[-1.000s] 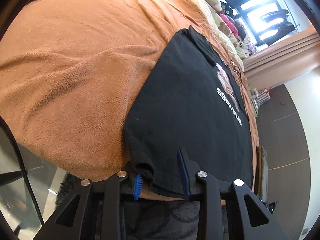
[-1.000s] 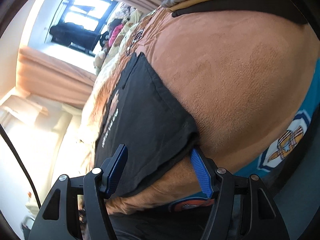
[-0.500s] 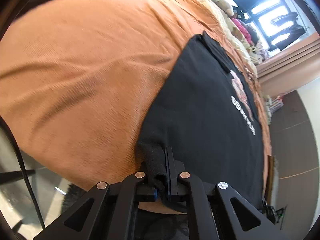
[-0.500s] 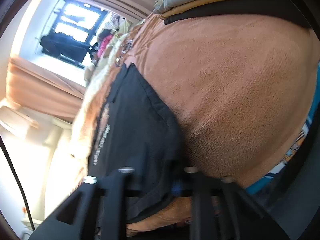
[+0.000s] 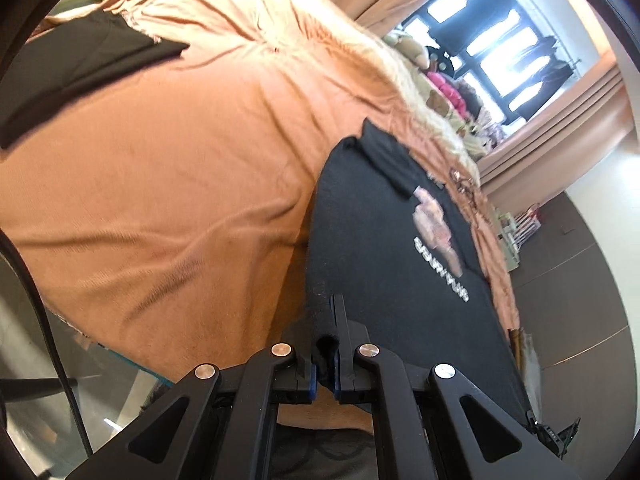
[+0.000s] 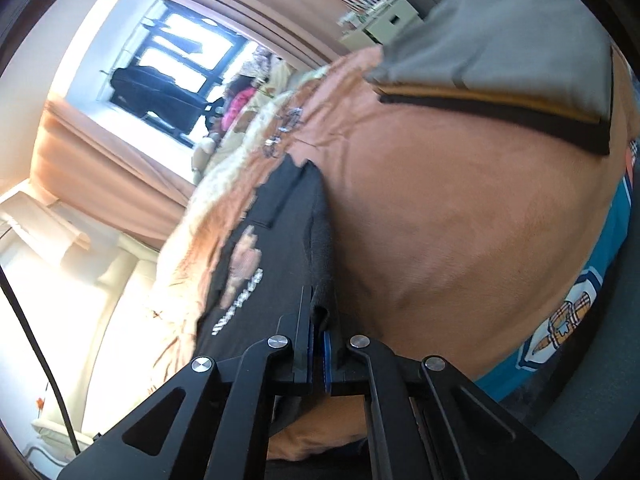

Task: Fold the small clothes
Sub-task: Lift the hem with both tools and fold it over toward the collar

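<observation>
In the left wrist view, the left gripper [image 5: 326,320] is clenched on a bunched corner of the small black T-shirt with a pale pink print and white lettering [image 5: 384,248], the dark cloth pinched between its blue-lined pads and pulled up off the surface at that edge. The rest of the shirt lies flat, stretching away from the jaws across the orange-brown fleece blanket [image 5: 168,184] that covers the bed. A folded black garment [image 5: 76,68] lies well apart at the blanket's far left, and a bright window with peach curtains [image 5: 504,44] fills the upper right, with soft toys heaped near it. In the right wrist view, the right gripper [image 6: 318,320] is likewise clamped on a gathered fold of the same black T-shirt [image 6: 276,240], the fabric rising into its closed jaws while the printed front stays spread on the blanket [image 6: 440,208]. A folded grey garment with a tan and black band [image 6: 504,48] rests farther back on the blanket.
</observation>
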